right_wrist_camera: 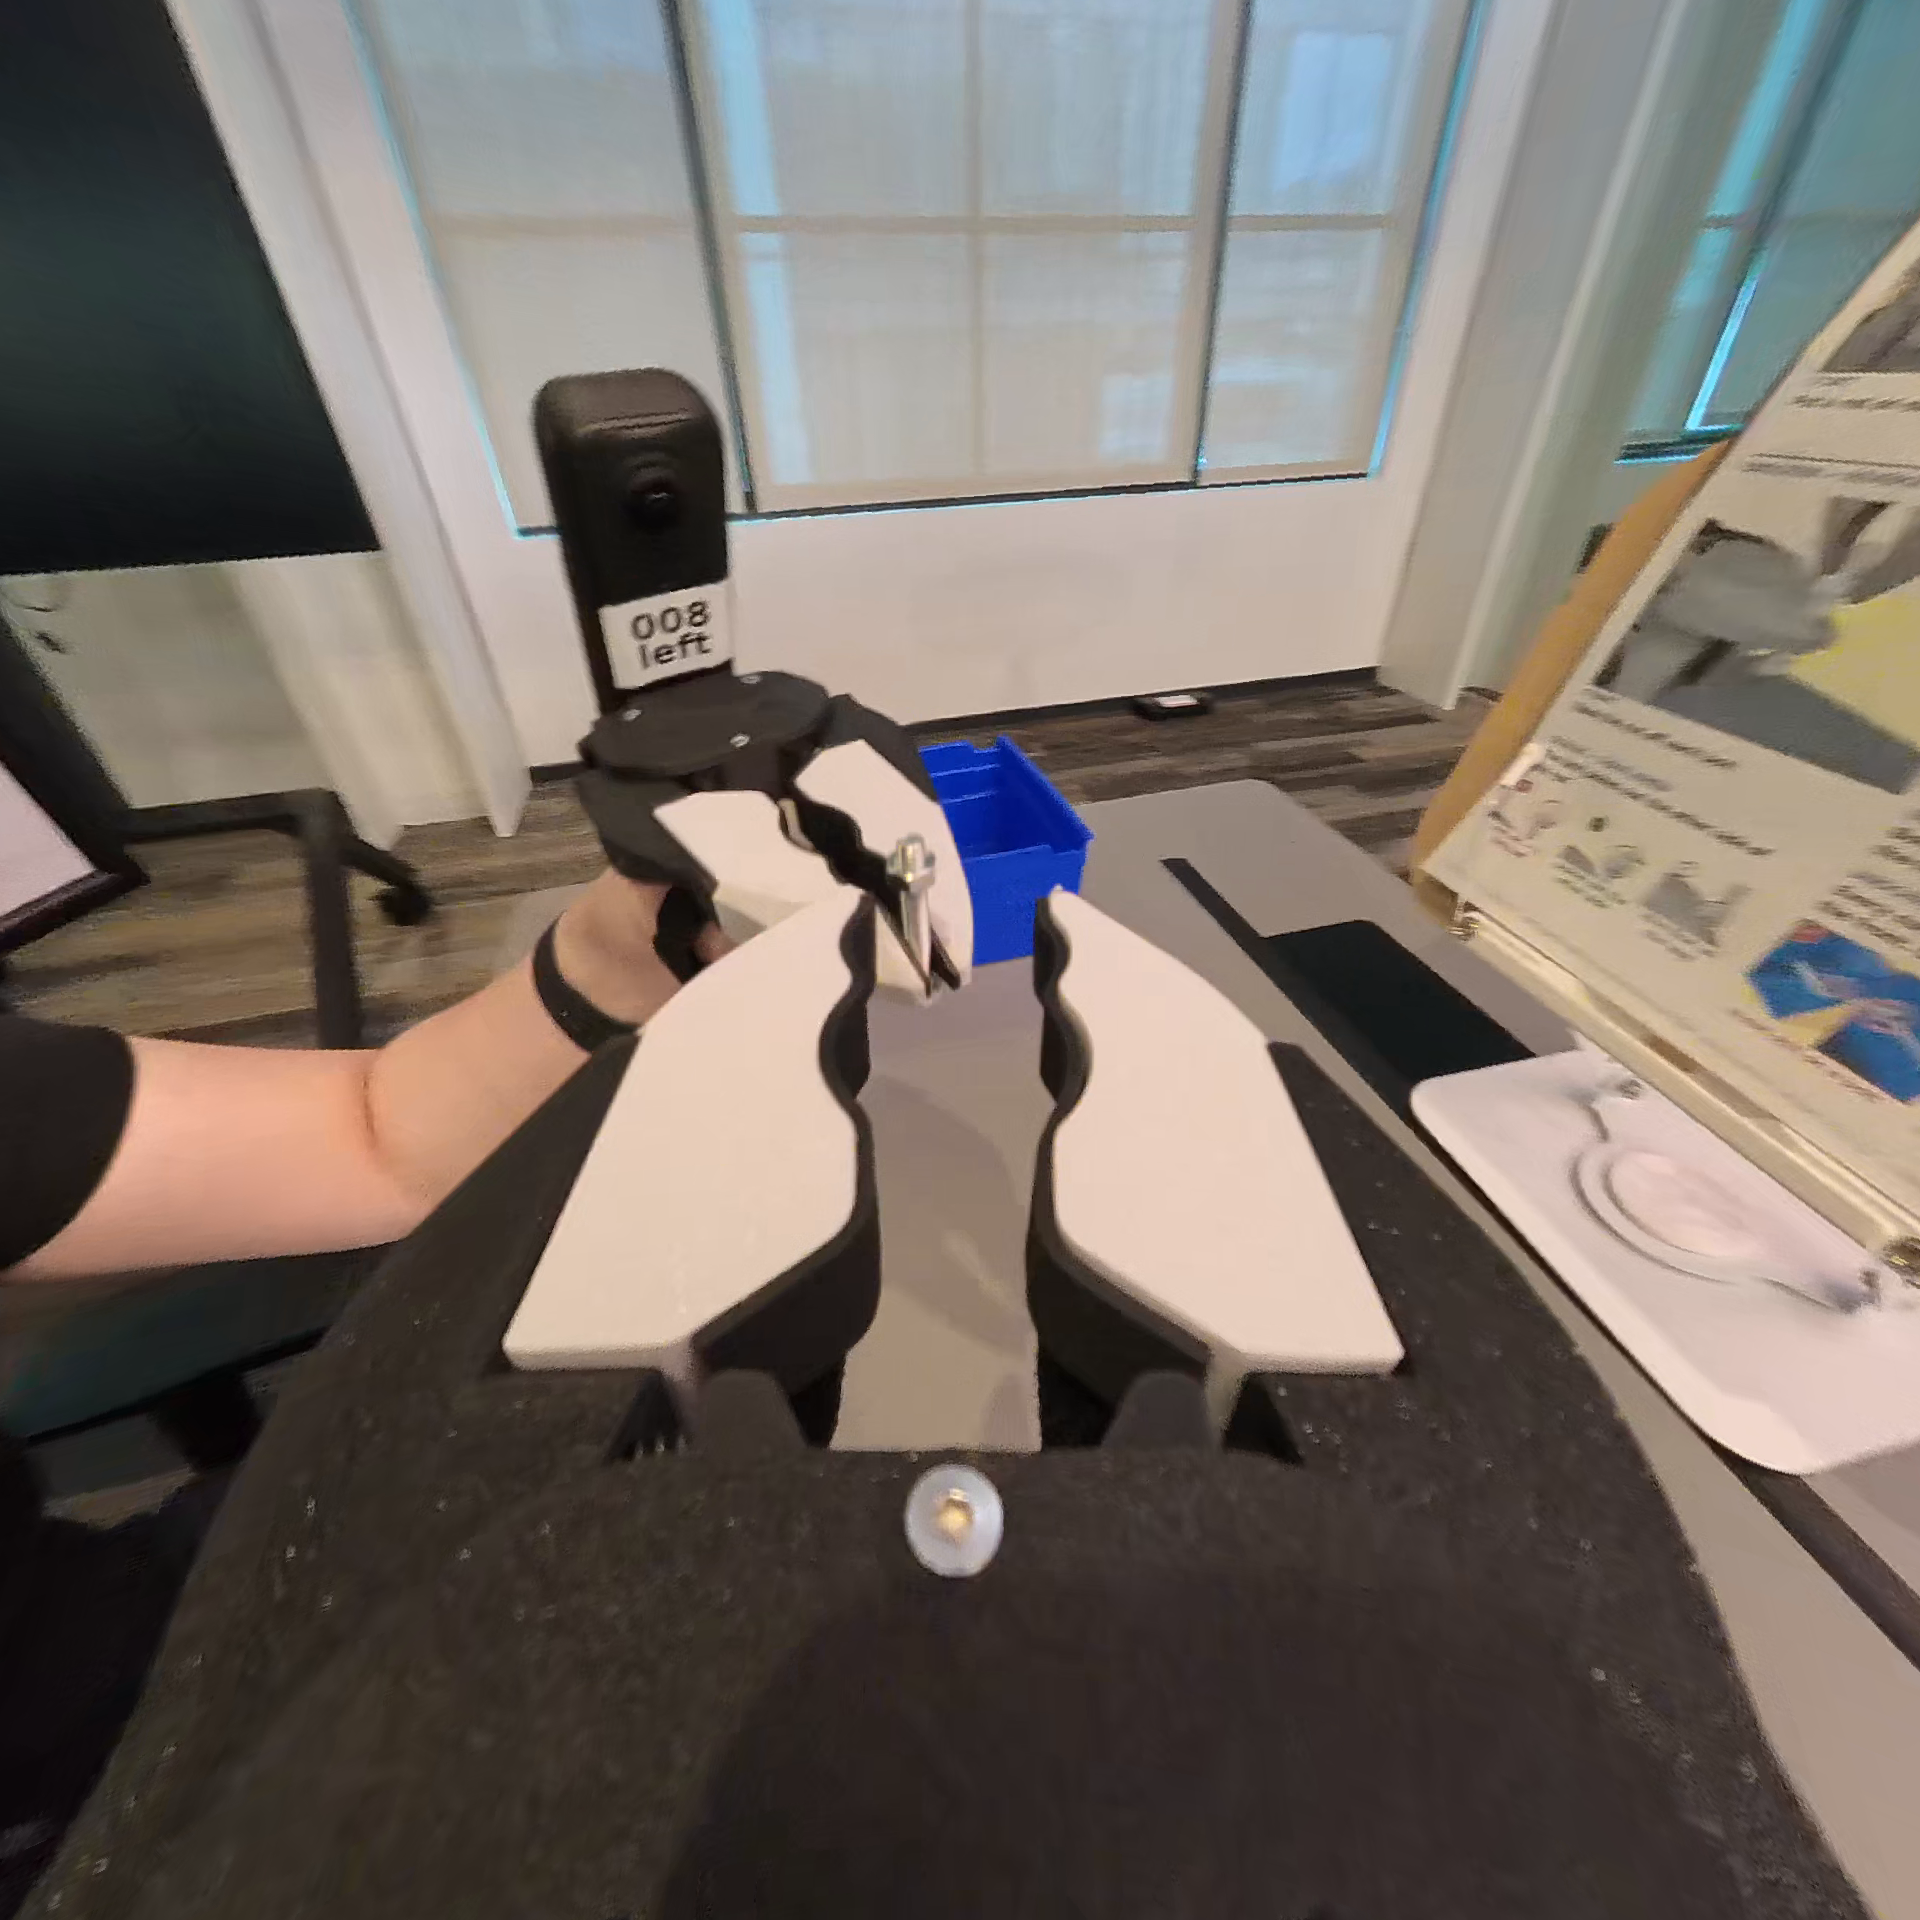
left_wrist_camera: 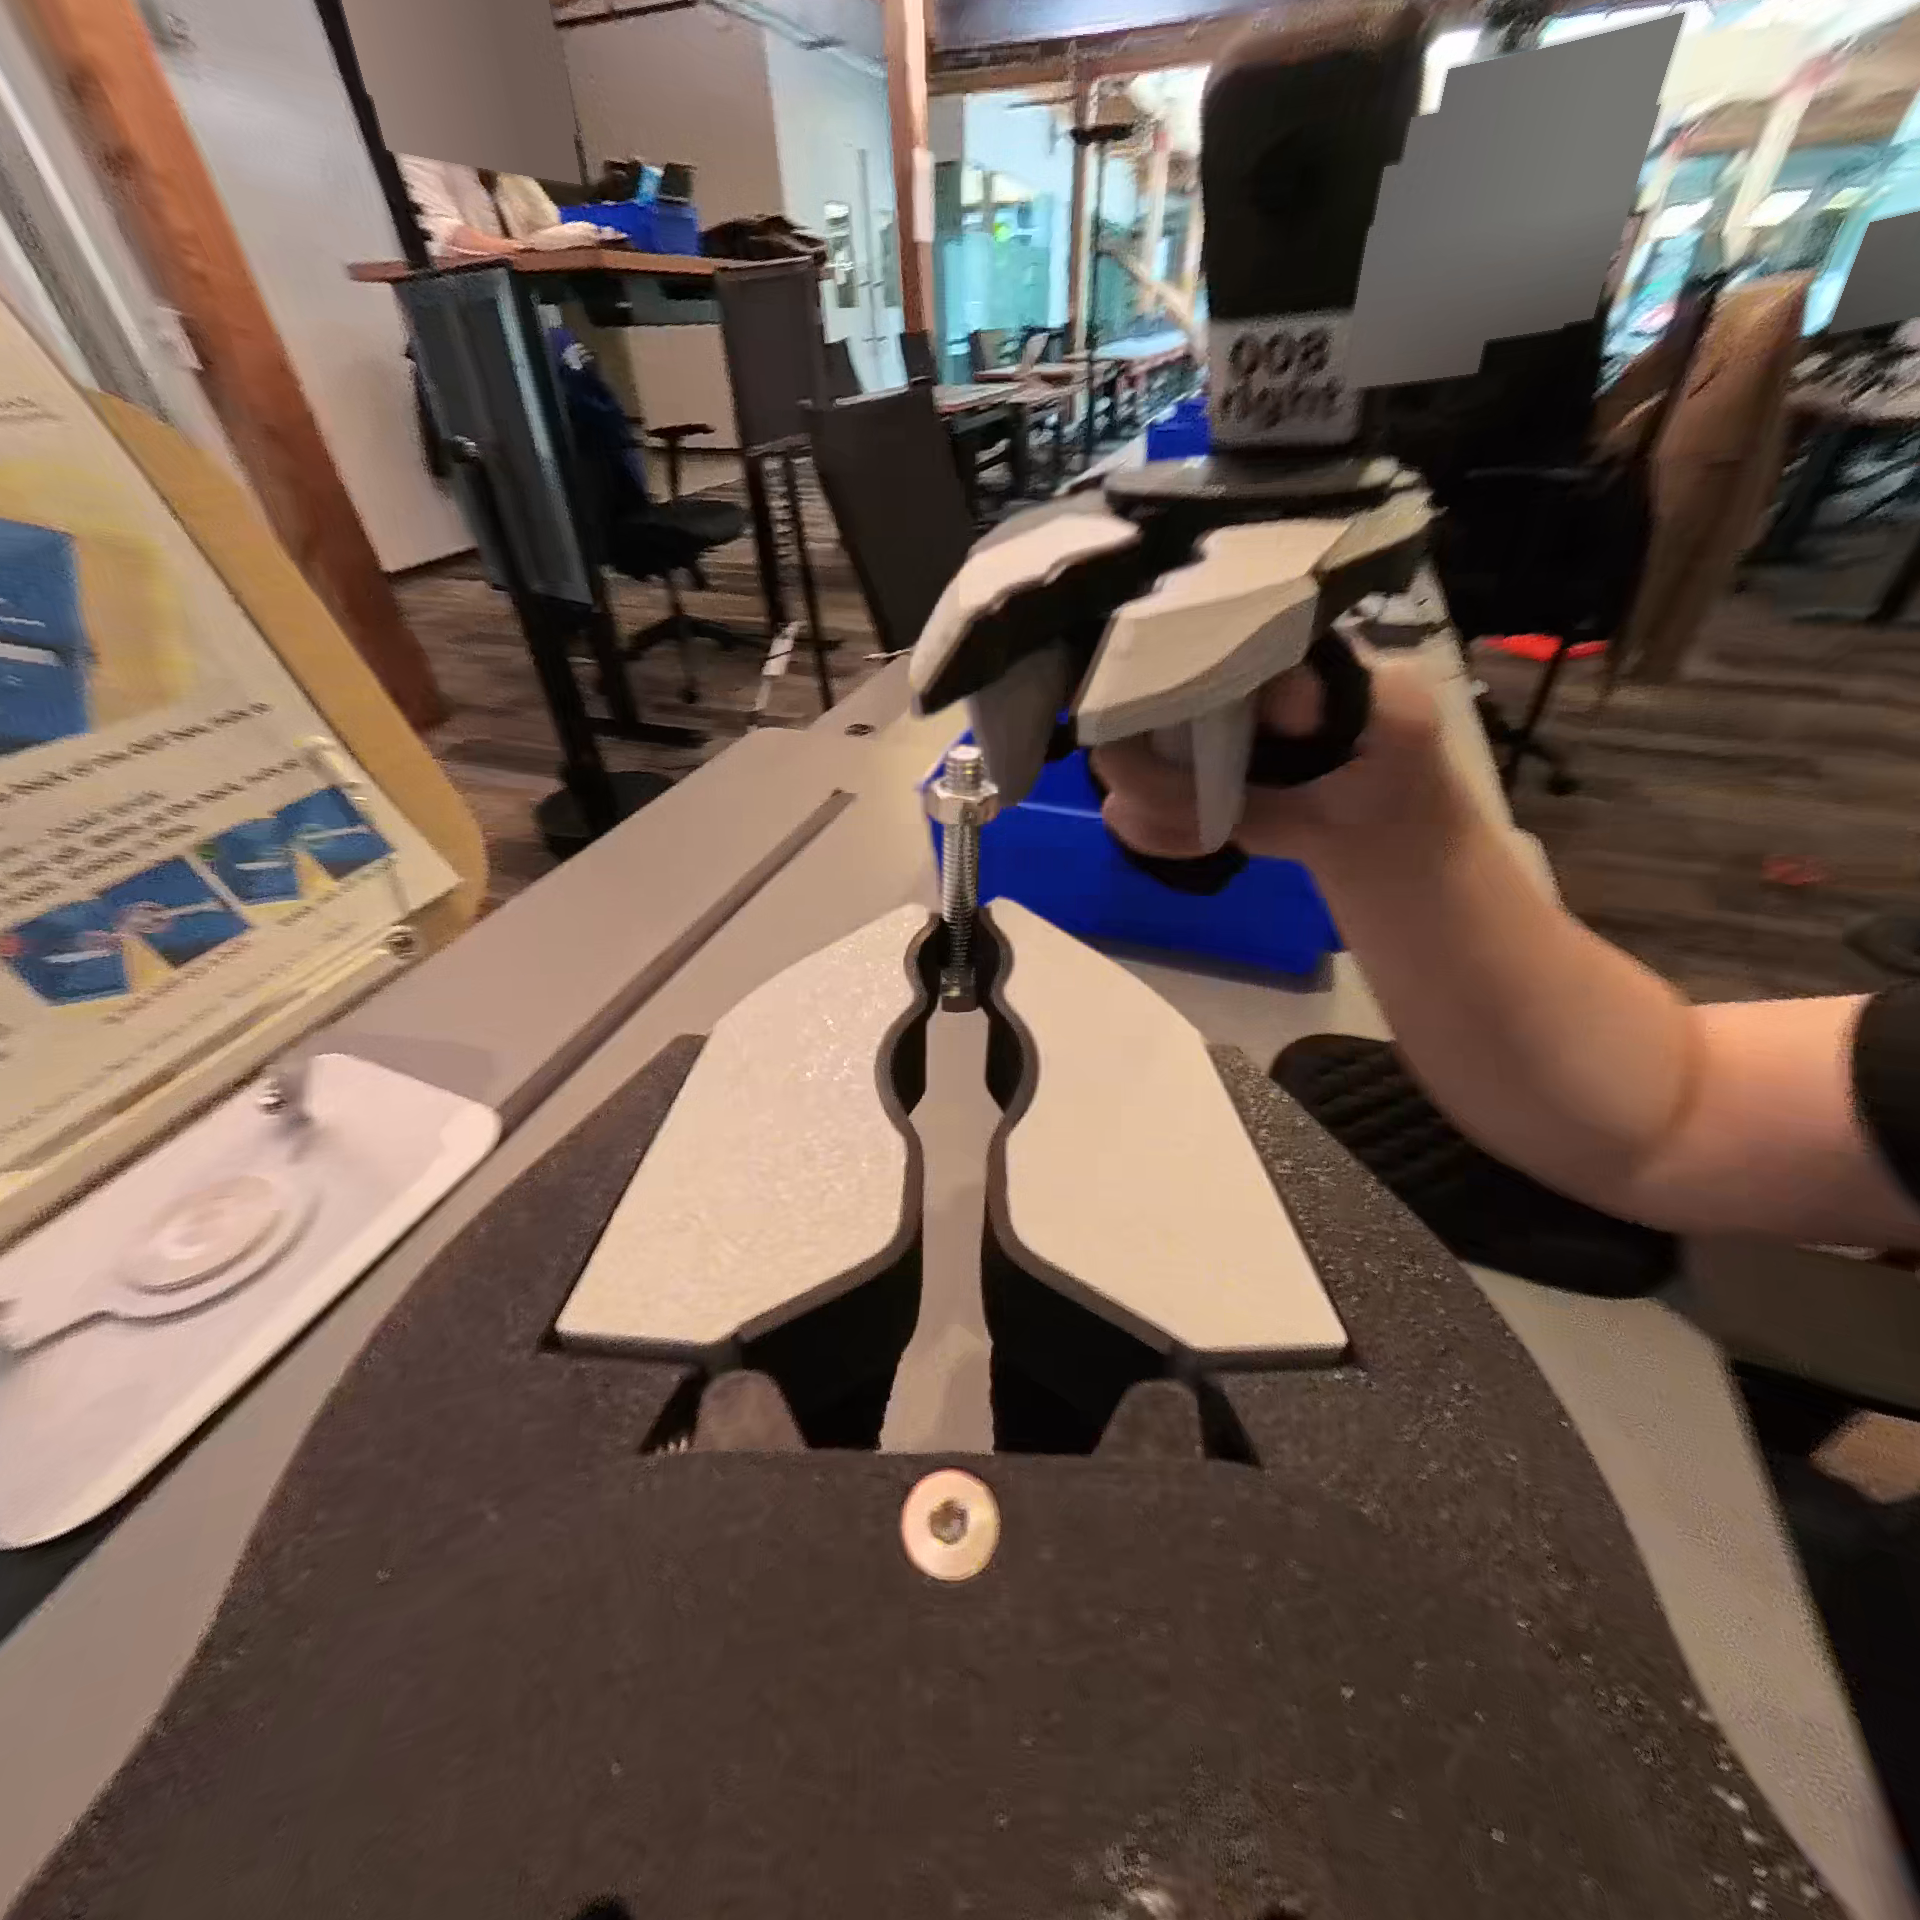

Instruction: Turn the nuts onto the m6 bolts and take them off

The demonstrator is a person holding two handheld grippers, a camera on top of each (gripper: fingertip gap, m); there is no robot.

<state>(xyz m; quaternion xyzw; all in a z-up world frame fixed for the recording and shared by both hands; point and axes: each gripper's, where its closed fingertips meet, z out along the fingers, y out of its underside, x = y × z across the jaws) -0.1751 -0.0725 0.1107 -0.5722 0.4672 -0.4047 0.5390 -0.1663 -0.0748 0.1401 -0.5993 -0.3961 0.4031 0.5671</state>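
your left tongs (left_wrist_camera: 958, 961) are pinched almost closed on the lower end of the m6 bolt (left_wrist_camera: 958, 878), holding it upright above the grey worktop (left_wrist_camera: 644, 935) with its threaded shank rising clear of the tips. a hex nut (left_wrist_camera: 962, 802) sits on the bolt just below its top end. your right tongs (right_wrist_camera: 951, 940) are spread wide and grip nothing; in the left wrist view they come down from above, with one fingertip (left_wrist_camera: 1013, 743) just beside the nut, though you cannot tell from either view whether it touches. in the right wrist view the bolt leans across the gap between your open fingers, clamped at the tip of the left tongs. your right hand (left_wrist_camera: 1309, 790) wraps the handle of its tool, and your left hand (right_wrist_camera: 613, 951), with a dark band at the wrist, does the same. a blue bin (right_wrist_camera: 1013, 842) stands on the worktop behind the bolt. a propped-up instruction sheet (right_wrist_camera: 1704, 790) with pictures leans at the worktop's edge, and a white plate (right_wrist_camera: 1621, 1236) lies flat in front of it.
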